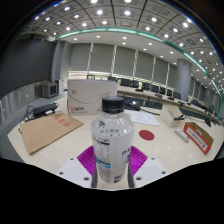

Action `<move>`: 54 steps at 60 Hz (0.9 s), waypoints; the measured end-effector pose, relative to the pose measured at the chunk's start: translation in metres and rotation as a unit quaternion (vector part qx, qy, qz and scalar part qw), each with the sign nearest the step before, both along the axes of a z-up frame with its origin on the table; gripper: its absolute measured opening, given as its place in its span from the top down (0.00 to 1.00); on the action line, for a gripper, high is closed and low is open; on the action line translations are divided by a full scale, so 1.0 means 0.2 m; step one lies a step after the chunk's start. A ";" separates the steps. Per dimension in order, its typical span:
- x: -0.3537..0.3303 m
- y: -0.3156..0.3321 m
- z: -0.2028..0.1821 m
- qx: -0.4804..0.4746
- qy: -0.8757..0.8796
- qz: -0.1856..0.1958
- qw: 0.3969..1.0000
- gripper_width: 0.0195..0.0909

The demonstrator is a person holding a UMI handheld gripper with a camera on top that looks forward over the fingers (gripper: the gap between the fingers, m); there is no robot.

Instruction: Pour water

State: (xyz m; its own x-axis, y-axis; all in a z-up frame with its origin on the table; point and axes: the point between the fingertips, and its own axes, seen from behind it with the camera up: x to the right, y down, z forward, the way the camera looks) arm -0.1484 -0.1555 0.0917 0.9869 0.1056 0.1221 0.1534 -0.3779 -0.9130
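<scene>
- The gripper sits at the bottom centre of the frame, its magenta pads showing at either side of the bottle's base; the fingers appear to be pressed against a bottle, holding it, though the contact itself is partly hidden behind the bottle's body.
- The bottle stands directly between the fingers, centre of the frame, and its long axis runs upright, cap towards the top.
- Since it is upright, the pour has probably not begun; the coming move would be a tilt about the gripper's axis towards some vessel.
- The bottle is clear plastic with a dark cap and a pale printed label across its middle.
- Beyond it lies a light table, with a brown cardboard sheet at the left and a white box behind.
- A red round thing lies right of the bottle; no receiving cup can be made out for certain.
</scene>
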 end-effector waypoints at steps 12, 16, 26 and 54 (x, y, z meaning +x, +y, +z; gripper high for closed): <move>0.53 0.24 0.28 0.001 -0.108 -0.039 0.993 0.70; 0.71 0.37 0.38 0.006 -0.162 -0.050 0.985 0.69; 0.99 0.78 0.53 0.019 -0.315 -0.041 0.948 0.70; 0.74 1.44 0.40 0.096 -0.718 0.117 0.679 0.70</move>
